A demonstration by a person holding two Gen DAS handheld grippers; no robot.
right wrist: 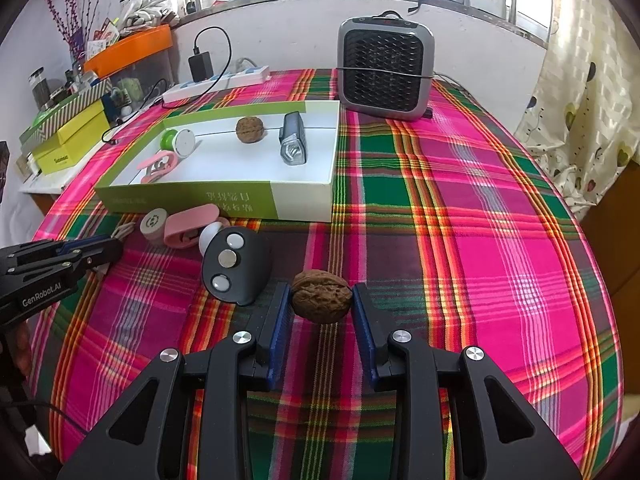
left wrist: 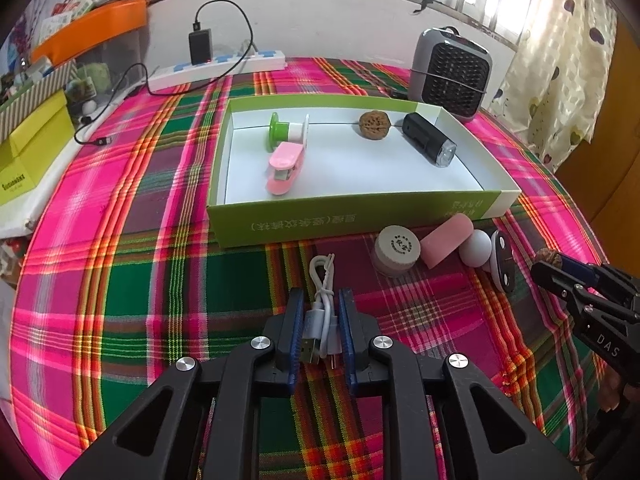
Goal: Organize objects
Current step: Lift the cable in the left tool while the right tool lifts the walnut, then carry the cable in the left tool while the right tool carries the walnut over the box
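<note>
White coiled cable (left wrist: 322,304) sits clamped in the left gripper (left wrist: 322,300); the right gripper (right wrist: 320,300) pinches a walnut (right wrist: 321,295) (both short of the green box (left wrist: 320,218)). Inside it lies another walnut (left wrist: 374,122).

1. A plaid tablecloth (right wrist: 480,208) in pink, green and red covers the table.
2. A grey space heater (right wrist: 385,67) with a black grille stands upright at the far edge of the cloth, near the wall; a thin cord crosses its front.
3. A white power strip (left wrist: 224,67) lies along the far edge, with a black charger (left wrist: 200,46) plugged into it and a black cable (left wrist: 124,80) trailing onto the cloth.
4. A yellow-green box (left wrist: 32,148) sits to the left, off the cloth, with a striped box on top.
5. An orange bin (right wrist: 132,50) stands behind, holding what may be papers.
6. A patterned curtain (right wrist: 580,112) hangs on the right.
</note>
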